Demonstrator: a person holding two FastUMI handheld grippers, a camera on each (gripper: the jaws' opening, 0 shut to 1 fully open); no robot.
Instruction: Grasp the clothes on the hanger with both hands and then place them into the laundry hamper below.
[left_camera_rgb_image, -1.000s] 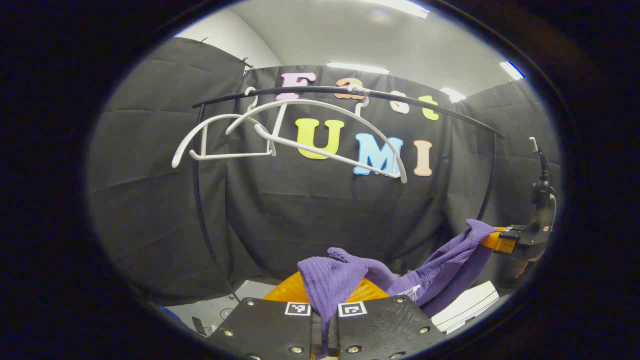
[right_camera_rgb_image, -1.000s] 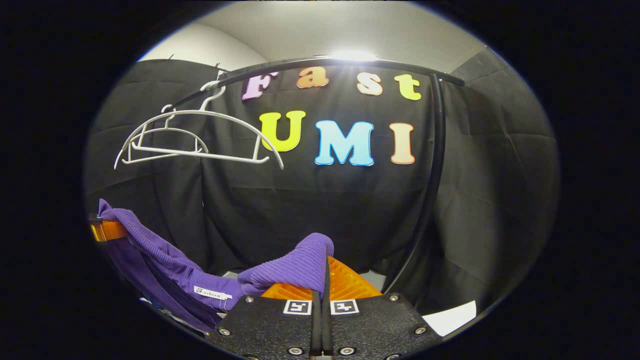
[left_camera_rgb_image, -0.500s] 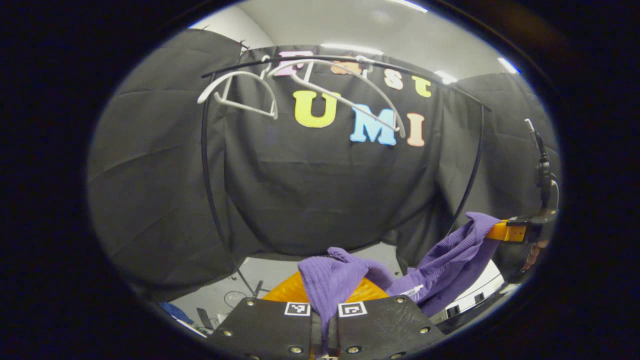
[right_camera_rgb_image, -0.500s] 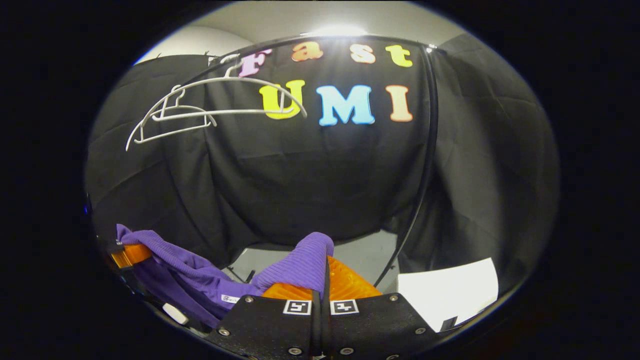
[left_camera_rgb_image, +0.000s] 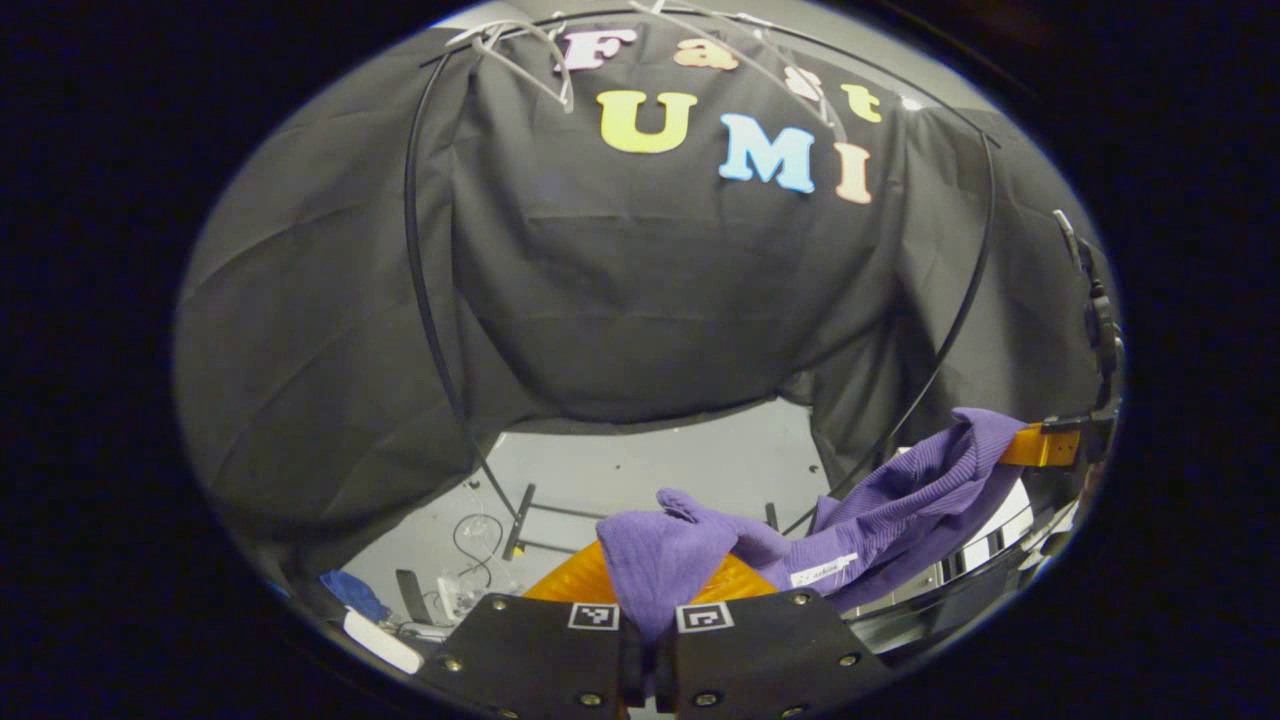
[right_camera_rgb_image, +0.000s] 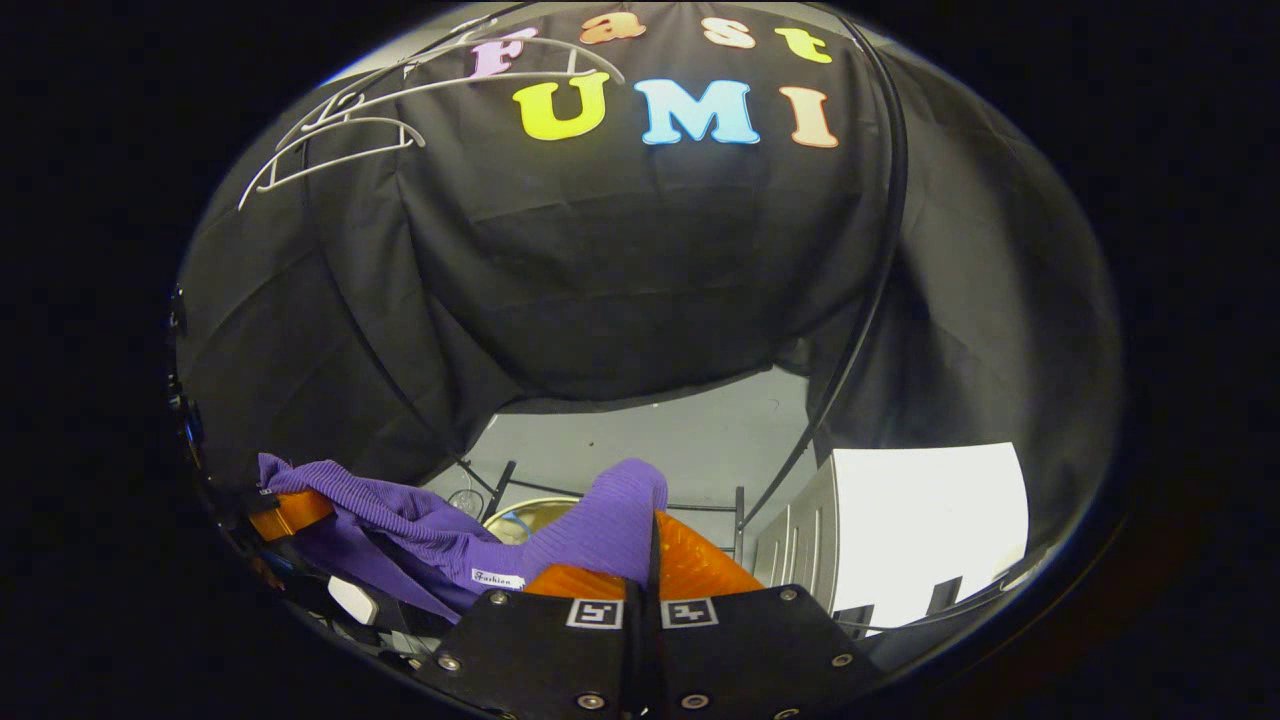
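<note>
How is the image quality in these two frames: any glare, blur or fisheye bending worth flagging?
Left gripper view: sharp, evenly lit; the black metal clothes rail bows strongly from fisheye; the ribbed purple knit garment is crisp. Right gripper view: the white slatted laundry hamper is blown out to flat white; the white plastic hangers are stretched along the rim but not smeared.

Dim booth, sharp centre, bowed edges (fisheye)

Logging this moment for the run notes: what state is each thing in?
left hand-held gripper: shut on purple garment
right hand-held gripper: shut on purple garment
purple garment: off the hangers, slung between both grippers
white hangers: bare, on the rail
laundry hamper: white, not yet holding the garment
</note>
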